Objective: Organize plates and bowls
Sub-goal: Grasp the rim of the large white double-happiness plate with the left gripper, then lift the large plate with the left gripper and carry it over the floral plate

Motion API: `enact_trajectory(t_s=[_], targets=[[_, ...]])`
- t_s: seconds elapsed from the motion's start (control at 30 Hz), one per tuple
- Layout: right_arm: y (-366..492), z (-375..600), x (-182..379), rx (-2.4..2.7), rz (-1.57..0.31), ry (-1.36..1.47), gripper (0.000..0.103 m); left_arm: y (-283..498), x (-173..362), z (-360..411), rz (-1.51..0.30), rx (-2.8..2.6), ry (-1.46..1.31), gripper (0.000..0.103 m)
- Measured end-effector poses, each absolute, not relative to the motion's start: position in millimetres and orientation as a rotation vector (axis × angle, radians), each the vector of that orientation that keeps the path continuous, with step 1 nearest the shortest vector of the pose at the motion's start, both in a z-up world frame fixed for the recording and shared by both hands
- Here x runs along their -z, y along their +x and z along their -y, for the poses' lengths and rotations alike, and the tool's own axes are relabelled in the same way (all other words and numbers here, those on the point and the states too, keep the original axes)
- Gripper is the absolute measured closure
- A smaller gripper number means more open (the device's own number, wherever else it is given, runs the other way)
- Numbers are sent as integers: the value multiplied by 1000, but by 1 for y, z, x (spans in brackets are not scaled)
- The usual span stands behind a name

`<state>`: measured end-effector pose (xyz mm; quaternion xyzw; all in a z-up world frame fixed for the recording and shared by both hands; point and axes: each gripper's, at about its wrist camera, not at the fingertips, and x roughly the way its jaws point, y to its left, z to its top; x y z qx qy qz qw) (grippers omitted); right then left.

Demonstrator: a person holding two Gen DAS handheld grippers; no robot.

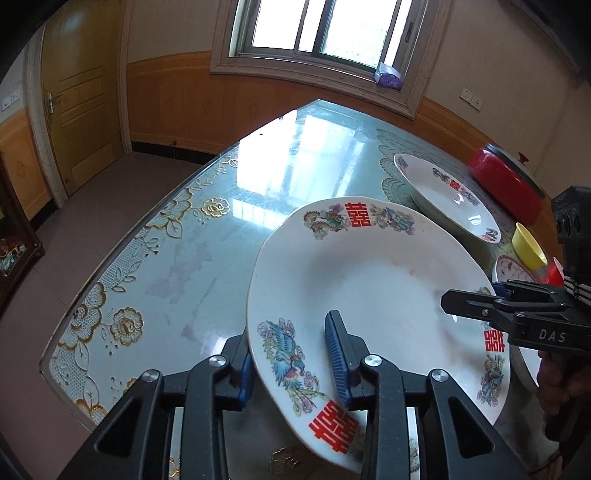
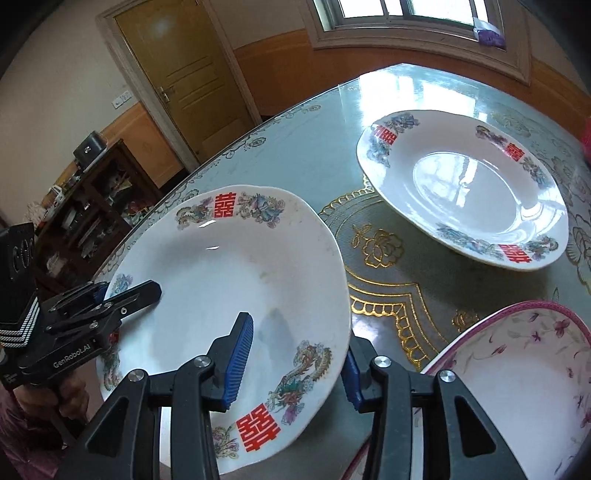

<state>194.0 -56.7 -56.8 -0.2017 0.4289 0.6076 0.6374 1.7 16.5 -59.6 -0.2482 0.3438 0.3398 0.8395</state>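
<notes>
Daylight is pouring in through the window [image 1: 325,29], which is blowing out to near white in both views. The glass table top [image 1: 207,236] is throwing back broad pale glare, and the far plate [image 2: 461,192] is carrying bright reflections in its well. The fisheye lenses are bending the walls and door [image 1: 79,103] and darkening the corners. Focus is holding sharp, with faint soft shadows lying under the near plate [image 2: 229,288]

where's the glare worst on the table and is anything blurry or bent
Left wrist view: the window is blown out and mirrors as a white patch on the glass table; the red pot is smeared at the edge. Right wrist view: glare sits at the table's far end, the door bows, and the held plate is sharp.
</notes>
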Motion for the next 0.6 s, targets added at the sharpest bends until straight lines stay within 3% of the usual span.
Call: enact_trajectory(t_s=[0.07,0.2,0.6], targets=[[189,55,57,-1369,-951,-489,55,2,60,-14,-727,-730,-514,68],[184,58,56,-1369,-924,-514,62,-2,53,-10,-719,-767,-505,69],[185,68,48,-1406,-879,-474,66,-2,41,0,-691,-725,-508,70]])
